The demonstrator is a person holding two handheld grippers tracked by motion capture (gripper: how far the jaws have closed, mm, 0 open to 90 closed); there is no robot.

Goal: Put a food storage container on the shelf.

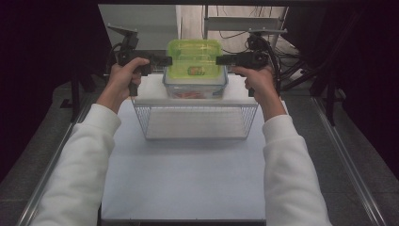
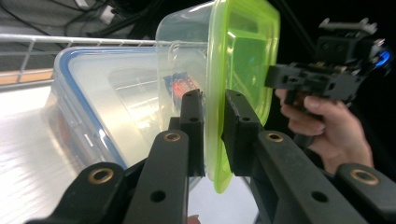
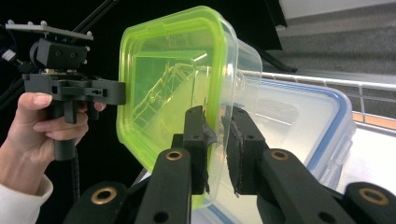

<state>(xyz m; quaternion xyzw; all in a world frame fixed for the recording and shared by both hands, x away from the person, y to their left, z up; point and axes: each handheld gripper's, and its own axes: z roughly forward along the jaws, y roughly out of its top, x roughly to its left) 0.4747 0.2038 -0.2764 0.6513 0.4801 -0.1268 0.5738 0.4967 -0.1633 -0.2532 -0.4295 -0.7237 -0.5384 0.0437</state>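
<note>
A clear container with a lime-green lid (image 1: 195,59) sits on top of a larger clear container with a blue-rimmed lid (image 1: 195,90), over the far end of a wire basket. My left gripper (image 1: 168,61) grips its left edge and my right gripper (image 1: 219,60) its right edge, both pointing inward. In the left gripper view, the jaws of the left gripper (image 2: 215,100) close over the green lid's rim (image 2: 243,56). In the right gripper view, the right gripper (image 3: 219,116) pinches the rim where the lid (image 3: 163,79) meets the clear wall. Something red and green lies inside.
The wire basket (image 1: 195,123) stands on the white table (image 1: 188,179), with a white board (image 1: 150,92) across its far end under the containers. Dark frames and cables stand behind and to both sides. The person's white sleeves reach in from the bottom.
</note>
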